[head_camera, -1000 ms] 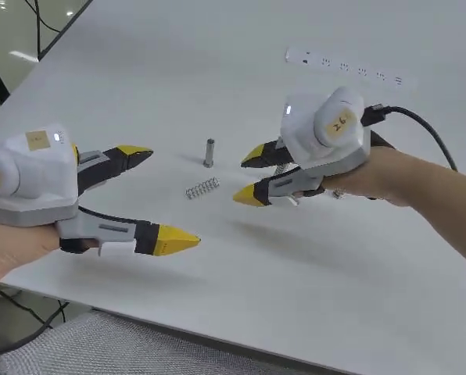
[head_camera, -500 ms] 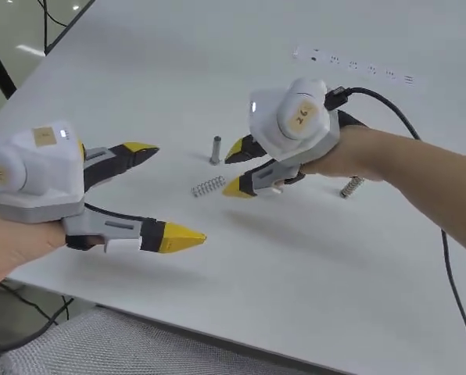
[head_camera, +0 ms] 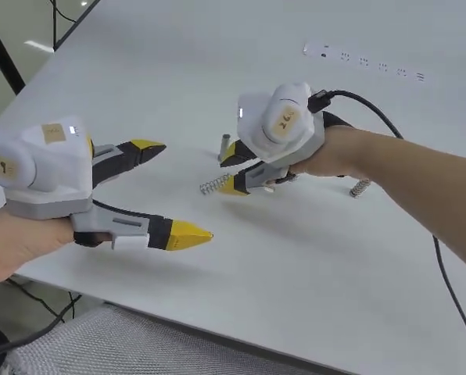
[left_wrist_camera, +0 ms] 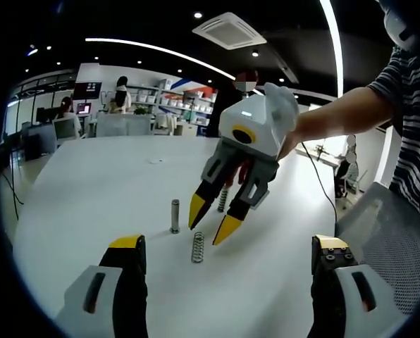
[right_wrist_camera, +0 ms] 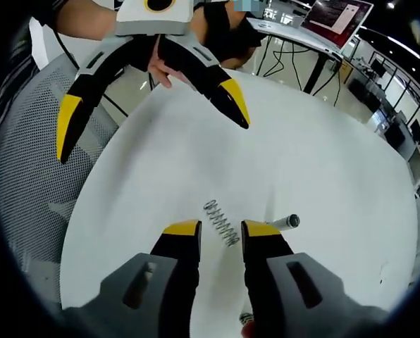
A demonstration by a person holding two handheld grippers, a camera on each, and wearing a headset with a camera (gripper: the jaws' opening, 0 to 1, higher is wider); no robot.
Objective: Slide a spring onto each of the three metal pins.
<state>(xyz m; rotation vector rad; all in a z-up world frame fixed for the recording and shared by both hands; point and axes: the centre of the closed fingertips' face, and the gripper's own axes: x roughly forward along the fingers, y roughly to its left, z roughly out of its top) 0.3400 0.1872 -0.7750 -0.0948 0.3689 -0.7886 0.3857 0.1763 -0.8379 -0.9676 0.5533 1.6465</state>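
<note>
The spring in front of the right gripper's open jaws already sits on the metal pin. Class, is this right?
Not right. The spring in front of the open jaws of the right gripper lies flat on the table beside the metal pin, not on it. The right gripper view shows this.

Your headset looks down over the table. Your gripper views face each other, low (all three share the spring and pin).
</note>
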